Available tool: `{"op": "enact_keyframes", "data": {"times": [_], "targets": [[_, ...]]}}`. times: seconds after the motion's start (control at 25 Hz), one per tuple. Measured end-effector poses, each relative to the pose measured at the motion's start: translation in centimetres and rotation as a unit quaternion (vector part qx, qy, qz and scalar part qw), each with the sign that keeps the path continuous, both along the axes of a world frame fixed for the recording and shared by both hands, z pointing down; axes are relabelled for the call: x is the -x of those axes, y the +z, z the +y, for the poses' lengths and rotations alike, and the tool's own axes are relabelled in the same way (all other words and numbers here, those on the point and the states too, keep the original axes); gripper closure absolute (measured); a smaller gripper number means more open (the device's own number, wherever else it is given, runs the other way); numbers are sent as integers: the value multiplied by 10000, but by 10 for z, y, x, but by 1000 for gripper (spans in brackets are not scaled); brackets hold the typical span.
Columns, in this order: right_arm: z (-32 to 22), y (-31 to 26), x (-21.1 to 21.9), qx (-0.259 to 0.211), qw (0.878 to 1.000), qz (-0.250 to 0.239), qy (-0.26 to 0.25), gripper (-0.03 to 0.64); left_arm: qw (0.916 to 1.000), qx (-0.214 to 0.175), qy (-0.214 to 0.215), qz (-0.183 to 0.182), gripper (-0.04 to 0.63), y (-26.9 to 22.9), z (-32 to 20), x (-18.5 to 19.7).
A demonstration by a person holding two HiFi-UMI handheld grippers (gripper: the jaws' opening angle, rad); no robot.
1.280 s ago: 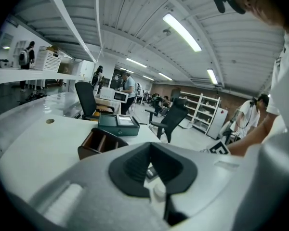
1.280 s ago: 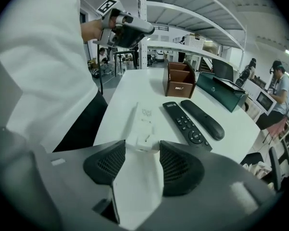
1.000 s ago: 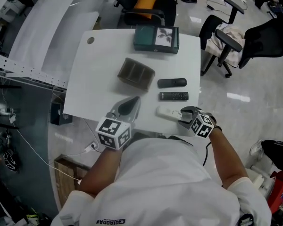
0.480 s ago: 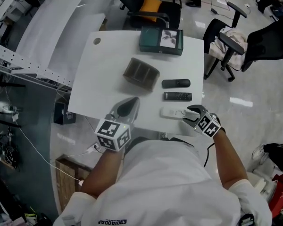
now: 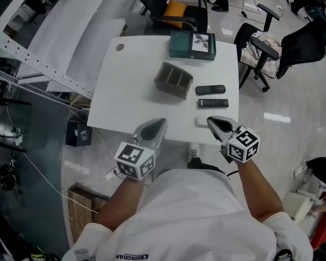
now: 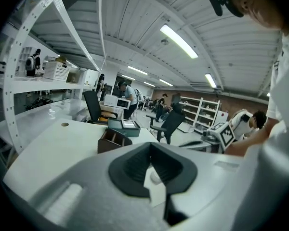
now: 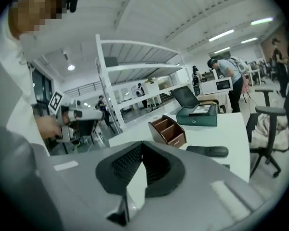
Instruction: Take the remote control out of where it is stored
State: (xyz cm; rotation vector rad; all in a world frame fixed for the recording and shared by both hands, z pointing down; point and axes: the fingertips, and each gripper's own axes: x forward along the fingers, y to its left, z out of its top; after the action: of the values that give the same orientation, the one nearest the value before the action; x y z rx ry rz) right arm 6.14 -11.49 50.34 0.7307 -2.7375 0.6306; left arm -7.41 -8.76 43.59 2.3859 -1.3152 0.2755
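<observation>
Right tongs (image 5: 211,120) just closed, now pressed together, nothing pinched. Left tongs (image 5: 162,123) pressed together, empty. White remote control (image 5: 200,122) laid on bench (image 5: 130,91) near front edge, outside brown holder (image 5: 174,80).

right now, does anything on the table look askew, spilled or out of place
Nothing spilled or damaged. The brown organizer sits skewed to the table edges, while the green box, the farther black remote and the nearer black remote lie square. The white remote lies close to the near edge.

Remotes (image 5: 213,103) right of holder (image 5: 174,81) (on table (image 5: 125,91))
</observation>
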Motion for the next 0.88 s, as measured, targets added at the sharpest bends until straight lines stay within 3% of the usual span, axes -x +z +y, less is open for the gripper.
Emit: {"op": "enact_keyframes", "data": {"times": [0.08,0.2,0.48,0.88], "targets": [[16,-12,11,305,9982,-440,261,609,10000,-56,57,47,592,-6,16,3],[42,-20,26,547,9948,-717,473,609,9997,-143,138,118,592,-13,41,8],[101,-32,46,279,9954,-577,710,611,9986,-279,400,222,592,-20,93,12],[151,-64,37,40,9898,-663,1259,611,9963,-355,709,324,592,-28,136,5]]}}
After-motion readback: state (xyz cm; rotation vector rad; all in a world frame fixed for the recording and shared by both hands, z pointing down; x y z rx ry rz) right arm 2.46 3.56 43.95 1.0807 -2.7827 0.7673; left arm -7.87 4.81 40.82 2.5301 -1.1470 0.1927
